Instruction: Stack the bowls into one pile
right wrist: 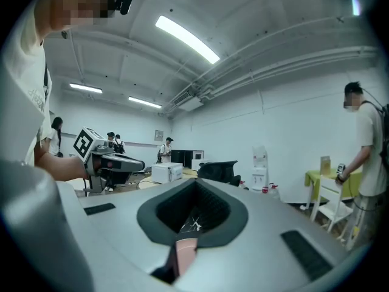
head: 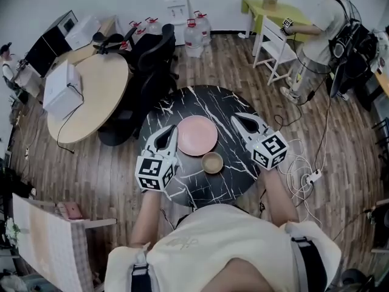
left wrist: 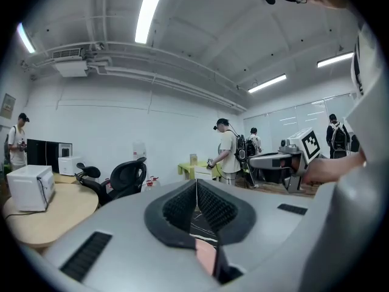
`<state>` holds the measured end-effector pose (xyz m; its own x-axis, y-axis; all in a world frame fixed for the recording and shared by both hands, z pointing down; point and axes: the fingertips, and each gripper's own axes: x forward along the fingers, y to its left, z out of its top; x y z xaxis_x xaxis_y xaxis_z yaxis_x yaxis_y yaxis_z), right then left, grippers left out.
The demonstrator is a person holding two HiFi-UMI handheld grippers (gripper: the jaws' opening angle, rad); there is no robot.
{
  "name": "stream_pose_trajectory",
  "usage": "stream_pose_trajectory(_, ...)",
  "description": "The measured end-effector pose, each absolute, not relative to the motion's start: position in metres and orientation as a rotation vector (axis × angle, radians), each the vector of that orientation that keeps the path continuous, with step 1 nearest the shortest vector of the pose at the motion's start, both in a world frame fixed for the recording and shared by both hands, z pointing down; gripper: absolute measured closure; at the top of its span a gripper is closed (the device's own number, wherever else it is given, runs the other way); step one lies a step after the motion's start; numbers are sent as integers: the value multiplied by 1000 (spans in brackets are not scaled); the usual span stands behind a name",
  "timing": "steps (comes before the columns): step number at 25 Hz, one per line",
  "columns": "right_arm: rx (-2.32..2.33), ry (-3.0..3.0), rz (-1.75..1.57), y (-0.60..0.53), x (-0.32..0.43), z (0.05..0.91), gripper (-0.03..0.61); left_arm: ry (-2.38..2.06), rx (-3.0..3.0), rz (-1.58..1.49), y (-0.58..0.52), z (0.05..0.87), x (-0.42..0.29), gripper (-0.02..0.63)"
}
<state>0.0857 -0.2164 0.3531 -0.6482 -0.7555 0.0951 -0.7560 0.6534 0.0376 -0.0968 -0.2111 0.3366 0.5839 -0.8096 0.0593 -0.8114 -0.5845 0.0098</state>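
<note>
On the round black marble table (head: 182,190) lies a wide pink bowl (head: 197,135), with a small brown bowl (head: 212,162) just in front of it. My left gripper (head: 174,129) hovers over the table's left side beside the pink bowl, jaws together and empty. Over the right side, my right gripper (head: 236,117) is also shut and holds nothing. In the left gripper view the left gripper (left wrist: 196,180) points level into the room, with the right gripper (left wrist: 285,160) to its right. The right gripper view shows its closed tips (right wrist: 196,180) and the left gripper (right wrist: 112,162). A sliver of pink shows below both.
A black office chair (head: 152,66) stands behind the table. A round wooden table (head: 91,96) with a white box (head: 61,89) is at left. Water jugs (head: 194,34) line the wall. A person (head: 319,35) stands by a green table (head: 285,12). Cables and a power strip (head: 313,176) lie at right.
</note>
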Motion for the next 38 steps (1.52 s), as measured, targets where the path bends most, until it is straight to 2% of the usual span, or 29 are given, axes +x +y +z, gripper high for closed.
stream_pose_trajectory(7,1301,-2772,-45,-216,98,335,571,-1444,2799,47,-214,313,-100,593)
stream_pose_trajectory(12,1298,-2754,-72,-212,94,335,571,-1348,2704,-119,-216,312,-106,594)
stream_pose_trajectory(38,1283,-2711,-77,-196,87,357,571,-1470,2646,-56,-204,344,-124,594)
